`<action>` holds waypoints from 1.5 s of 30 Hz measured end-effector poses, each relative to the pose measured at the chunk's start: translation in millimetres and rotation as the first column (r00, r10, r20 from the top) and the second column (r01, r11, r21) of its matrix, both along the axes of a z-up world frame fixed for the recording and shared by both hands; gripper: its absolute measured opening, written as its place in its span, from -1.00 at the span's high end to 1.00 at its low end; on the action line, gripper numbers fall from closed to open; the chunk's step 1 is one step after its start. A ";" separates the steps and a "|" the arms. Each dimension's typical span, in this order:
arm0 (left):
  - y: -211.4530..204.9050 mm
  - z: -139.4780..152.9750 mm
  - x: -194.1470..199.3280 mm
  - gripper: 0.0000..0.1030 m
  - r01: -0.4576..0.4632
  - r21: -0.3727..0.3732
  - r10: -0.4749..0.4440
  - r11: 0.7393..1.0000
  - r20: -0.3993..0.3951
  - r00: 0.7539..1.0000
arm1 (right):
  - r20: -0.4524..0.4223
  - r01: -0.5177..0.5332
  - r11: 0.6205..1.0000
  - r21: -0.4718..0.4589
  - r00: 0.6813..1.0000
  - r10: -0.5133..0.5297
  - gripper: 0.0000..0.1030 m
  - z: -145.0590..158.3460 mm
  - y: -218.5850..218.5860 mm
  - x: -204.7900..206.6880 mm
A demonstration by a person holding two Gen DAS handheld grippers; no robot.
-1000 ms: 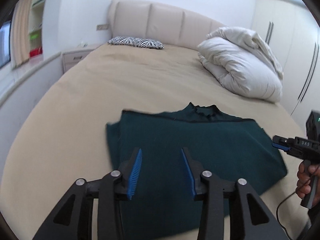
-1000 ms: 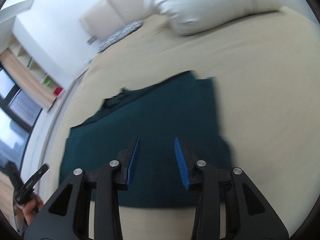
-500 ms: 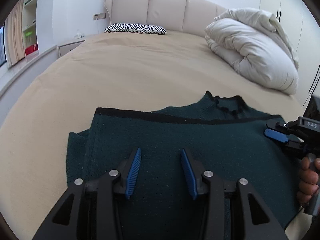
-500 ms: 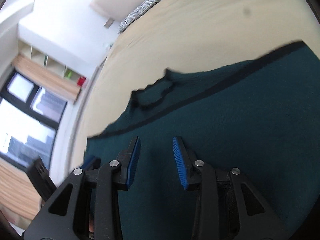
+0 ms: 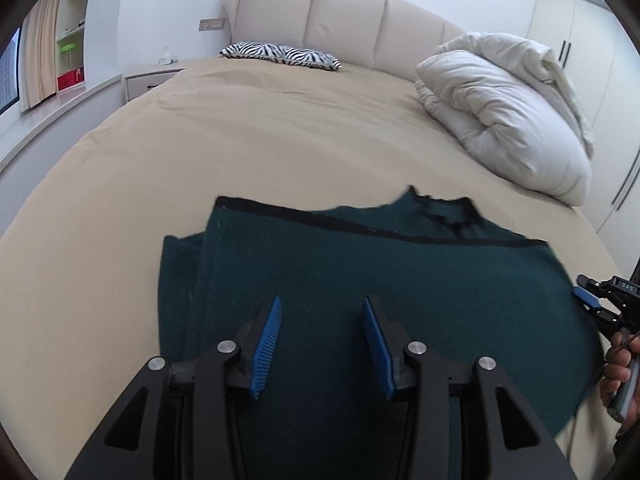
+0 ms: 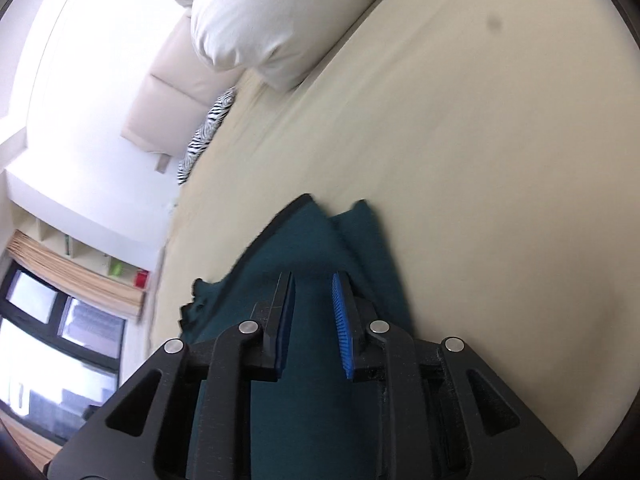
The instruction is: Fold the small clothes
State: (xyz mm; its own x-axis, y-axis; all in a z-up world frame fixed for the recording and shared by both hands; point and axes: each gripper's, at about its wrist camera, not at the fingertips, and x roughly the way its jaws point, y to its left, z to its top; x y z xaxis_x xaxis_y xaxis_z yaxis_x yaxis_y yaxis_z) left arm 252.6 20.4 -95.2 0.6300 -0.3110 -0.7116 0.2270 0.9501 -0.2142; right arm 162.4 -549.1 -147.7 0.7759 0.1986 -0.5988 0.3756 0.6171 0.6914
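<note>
- Left wrist view: left hand-held gripper (image 5: 320,340) at lower centre, fingers spread wide, nothing between them, poised over dark green garment (image 5: 400,280) folded on the beige bed (image 5: 240,152). Right hand-held gripper (image 5: 592,306) at the garment's right edge; opening cannot be told here. White duvet (image 5: 508,112) upper right.
- Right wrist view: right hand-held gripper (image 6: 312,320), fingers narrowly apart, garment (image 6: 312,240) visible in the gap; contact unclear.

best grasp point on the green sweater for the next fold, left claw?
Probably the sweater's left edge, where stacked layers show beside the black-trimmed hem. Bring the left claw, now open above the fabric, in low from the left along the bed, pinching all layers. The right claw sits at the opposite edge.
</note>
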 end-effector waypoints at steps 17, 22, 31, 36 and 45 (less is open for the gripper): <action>-18.9 -13.8 -70.1 -0.10 0.076 0.076 -0.068 0.994 -0.106 0.992 | 0.018 -0.382 0.901 0.207 0.922 0.386 0.41 -26.8 174.2 -7.1; -21.1 -14.9 -71.3 -0.10 0.082 0.078 -0.073 0.994 -0.103 0.992 | 0.013 -0.165 0.965 0.204 0.986 0.166 0.41 -29.7 108.2 -42.8; -24.2 -17.7 -74.3 -0.14 0.093 0.102 -0.084 0.990 -0.086 0.993 | 0.008 0.061 0.995 0.085 0.998 -0.062 0.35 -7.2 63.4 -72.1; -21.6 -13.5 -72.4 -0.15 0.098 0.087 -0.089 0.991 -0.101 0.991 | 0.039 -0.087 0.996 0.033 0.996 0.086 0.35 17.7 105.8 -35.8; -9.0 12.4 -59.6 -0.14 0.064 0.052 -0.061 0.997 -0.054 0.997 | 0.021 -0.356 0.934 -0.013 0.934 0.356 0.32 24.8 204.7 74.6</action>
State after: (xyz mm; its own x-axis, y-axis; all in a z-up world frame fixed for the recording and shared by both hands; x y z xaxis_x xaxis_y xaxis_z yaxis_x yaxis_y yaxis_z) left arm 192.9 11.4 -82.8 0.5722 -0.3085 -0.7598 0.2758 0.9450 -0.1760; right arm 237.1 -344.4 -122.9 0.6686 0.4595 -0.5847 0.1141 0.7135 0.6913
